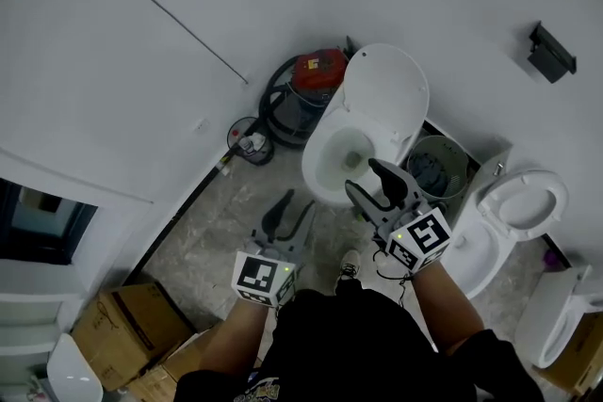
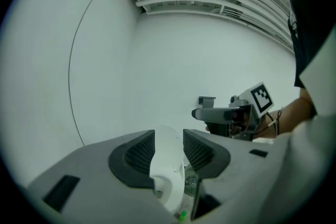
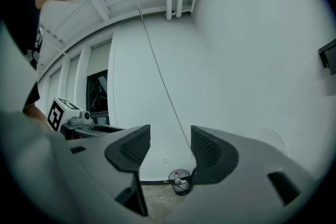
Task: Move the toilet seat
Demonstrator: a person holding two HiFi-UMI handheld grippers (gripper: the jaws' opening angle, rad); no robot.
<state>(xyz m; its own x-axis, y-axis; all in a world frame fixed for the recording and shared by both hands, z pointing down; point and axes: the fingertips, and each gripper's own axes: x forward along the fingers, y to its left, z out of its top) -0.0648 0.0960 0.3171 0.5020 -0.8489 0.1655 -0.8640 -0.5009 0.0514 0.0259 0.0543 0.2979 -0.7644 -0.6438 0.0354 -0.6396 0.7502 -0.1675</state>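
My right gripper [image 1: 364,176] reaches farther than my left gripper [image 1: 293,208]; both have jaws apart, apparently empty.

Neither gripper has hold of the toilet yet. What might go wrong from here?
The raised lid is smooth and curved; the right gripper, jaws apart and empty, may slip off it and let it slam onto the bowl. The waste basket stands close beside the bowl, so a swinging arm might knock it.

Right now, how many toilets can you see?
2. One toilet stands in the middle, lid up, beside the bin; a second toilet stands to its right. A white shape at the right edge may be a third, cut off.
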